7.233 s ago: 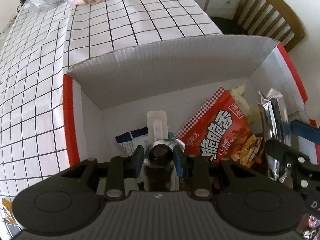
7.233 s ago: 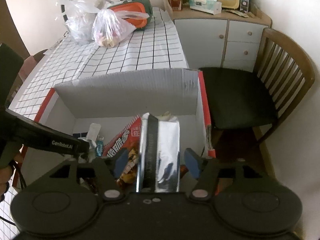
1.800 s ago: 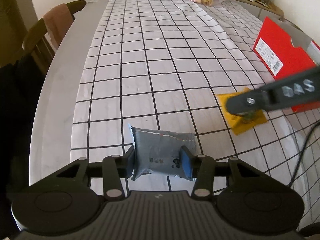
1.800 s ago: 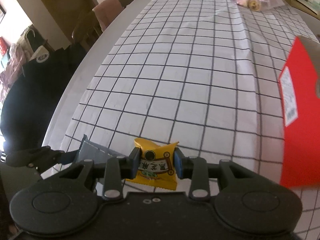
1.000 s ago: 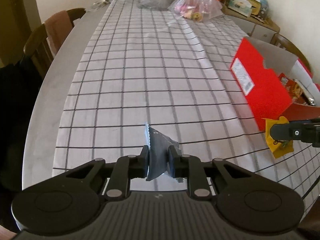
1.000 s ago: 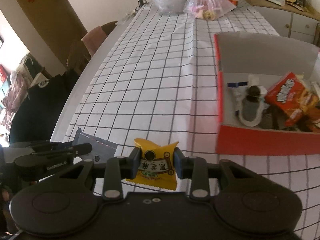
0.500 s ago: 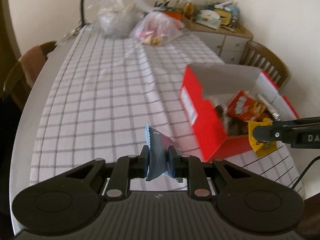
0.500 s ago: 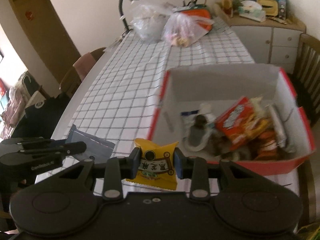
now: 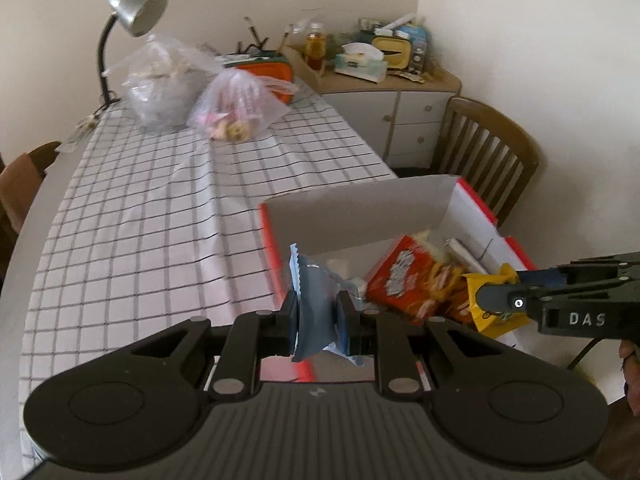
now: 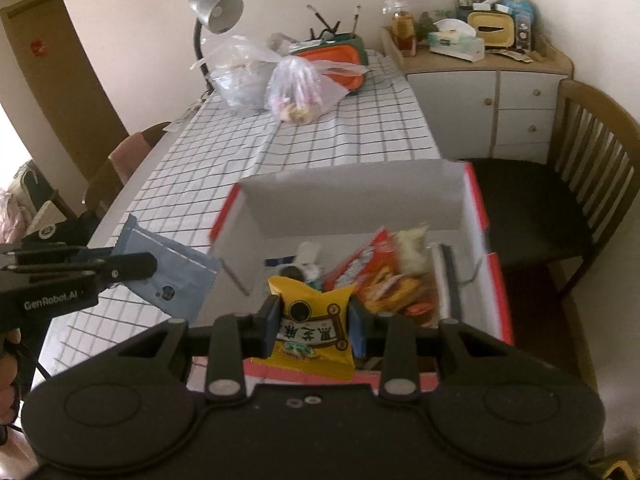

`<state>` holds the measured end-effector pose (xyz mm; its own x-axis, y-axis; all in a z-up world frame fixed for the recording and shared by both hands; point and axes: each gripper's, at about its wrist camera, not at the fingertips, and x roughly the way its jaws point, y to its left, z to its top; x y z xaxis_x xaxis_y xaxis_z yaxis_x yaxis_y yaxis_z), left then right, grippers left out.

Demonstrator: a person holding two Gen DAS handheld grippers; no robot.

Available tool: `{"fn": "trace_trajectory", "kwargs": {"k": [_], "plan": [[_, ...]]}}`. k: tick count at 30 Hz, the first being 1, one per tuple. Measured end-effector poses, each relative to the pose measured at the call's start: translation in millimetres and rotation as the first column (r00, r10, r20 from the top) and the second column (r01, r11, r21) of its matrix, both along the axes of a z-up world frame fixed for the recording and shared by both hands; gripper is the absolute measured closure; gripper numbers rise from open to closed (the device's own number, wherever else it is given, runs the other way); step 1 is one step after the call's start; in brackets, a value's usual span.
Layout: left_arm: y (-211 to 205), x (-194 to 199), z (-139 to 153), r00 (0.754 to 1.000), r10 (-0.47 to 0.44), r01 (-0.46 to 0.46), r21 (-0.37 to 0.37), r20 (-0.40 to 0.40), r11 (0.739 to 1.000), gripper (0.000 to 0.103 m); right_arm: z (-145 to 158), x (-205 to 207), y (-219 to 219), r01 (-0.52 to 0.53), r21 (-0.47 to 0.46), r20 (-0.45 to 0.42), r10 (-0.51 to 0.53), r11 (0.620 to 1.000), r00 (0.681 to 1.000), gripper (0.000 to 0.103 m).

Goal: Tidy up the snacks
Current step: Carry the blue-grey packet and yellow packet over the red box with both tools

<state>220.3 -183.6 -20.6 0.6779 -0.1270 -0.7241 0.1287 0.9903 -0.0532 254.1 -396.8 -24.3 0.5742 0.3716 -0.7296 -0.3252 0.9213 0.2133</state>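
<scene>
The yellow snack packet (image 10: 314, 330) sat clamped between the right gripper (image 10: 314, 322) fingers (image 10: 271, 320), above the red box (image 10: 494, 280) front edge. The grey pouch (image 9: 314, 312) stood edgewise, pinched by the left gripper (image 9: 318, 318), beside the box over the checked worktop (image 9: 140, 220).

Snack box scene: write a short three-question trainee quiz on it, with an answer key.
1. True or false: the left gripper is shut on a yellow packet.
2. Which item does the right gripper hold? A) silver packet B) yellow sesame snack packet C) plastic bag
3. Fill in: the red chip bag lies inside the red ____.

Key: 1 false, it holds the grey-blue packet. 2 B. 3 cardboard box.
</scene>
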Motion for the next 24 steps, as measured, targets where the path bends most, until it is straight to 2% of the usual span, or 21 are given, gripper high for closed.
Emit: {"fn": "trace_trajectory", "kwargs": {"k": [5,10,24], "plan": [[-28,25,-5,1.0,-0.018,0.018,0.013,-0.01,1.0,0.084,-9,20,-17,0.023,-0.026,-0.013,-0.023,0.999,1.0,0.07],[-41,51,-19,0.999,-0.009,0.01,0.01,-0.054,1.0,0.084,-20,40,-26,0.045,-0.051,-0.033,-0.047,0.998,0.998,0.07],[-54,101,-58,0.988,0.031,-0.031,-0.001,-0.154,1.0,0.084,-45,90,-7,0.034,-0.131,-0.057,-0.042,0.991,0.997,0.07]]}}
